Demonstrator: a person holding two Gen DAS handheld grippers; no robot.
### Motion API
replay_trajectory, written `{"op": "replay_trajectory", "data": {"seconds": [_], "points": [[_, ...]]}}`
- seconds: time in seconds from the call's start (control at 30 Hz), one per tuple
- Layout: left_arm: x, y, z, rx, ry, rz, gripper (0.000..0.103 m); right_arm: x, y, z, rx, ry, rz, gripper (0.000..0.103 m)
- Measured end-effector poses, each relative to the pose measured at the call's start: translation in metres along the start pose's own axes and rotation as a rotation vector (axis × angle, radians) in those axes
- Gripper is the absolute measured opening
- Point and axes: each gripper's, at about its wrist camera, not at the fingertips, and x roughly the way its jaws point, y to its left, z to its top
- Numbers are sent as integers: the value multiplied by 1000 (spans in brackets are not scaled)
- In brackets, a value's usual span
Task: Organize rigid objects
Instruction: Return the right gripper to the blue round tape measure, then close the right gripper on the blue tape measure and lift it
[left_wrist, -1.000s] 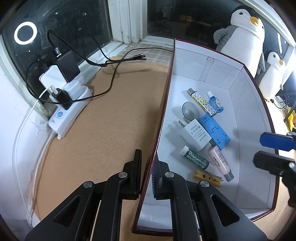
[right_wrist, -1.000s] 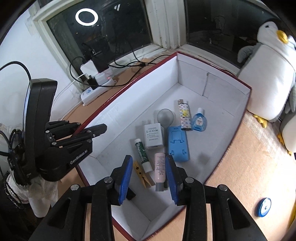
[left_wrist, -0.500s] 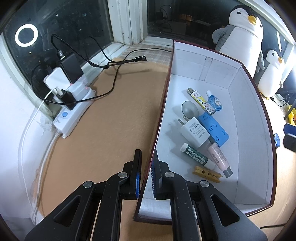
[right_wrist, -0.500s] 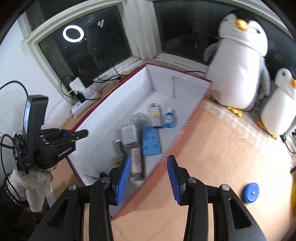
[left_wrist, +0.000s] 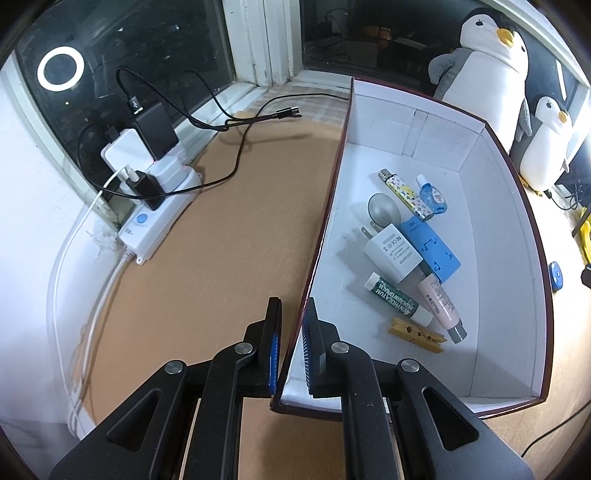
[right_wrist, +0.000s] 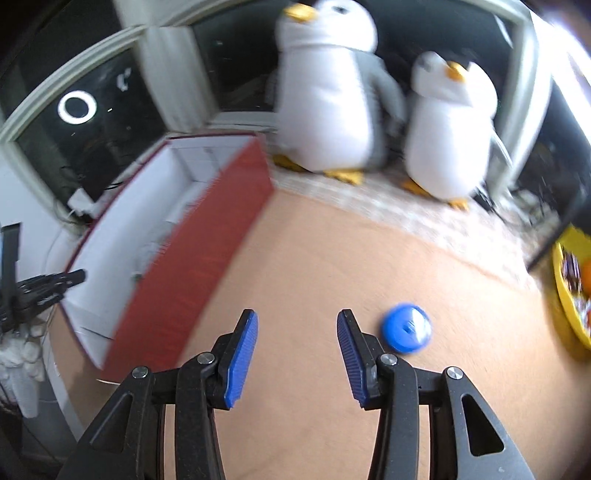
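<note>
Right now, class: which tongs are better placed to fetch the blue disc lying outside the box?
Right. The right tongs stand open beside the blue disc; the left tongs are clamped on the box wall.

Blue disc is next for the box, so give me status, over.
Left tongs shut on box wall. Right tongs open, empty, jaws just widened. Blue disc on mat, just right of them. Path clear.

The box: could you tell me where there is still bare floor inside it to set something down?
Inside the box, the floor is bare along the right wall and at the far end beyond the lighter. The near end, past the clothespin, is also free. The middle, toward the left wall, is crowded from lighter to clothespin.
</note>
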Motion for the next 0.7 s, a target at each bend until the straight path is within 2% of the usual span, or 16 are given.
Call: {"op": "replay_trajectory", "data": {"seconds": [0.1,0.27,0.43,0.7], "points": [[-1,0,-1,-2,2,9,10,9,-27,-10,35,18,-50,41],[-2,-2,-1,-8,6,21,11,23,-60,-19,82,53,-81,42],[-2,-4,-1,-8,12,26,12,39,-76,-23,93,84,-106,48],[-2,-5,-1,-18,17,33,13,65,-83,-20,97,129,-121,49]]}}
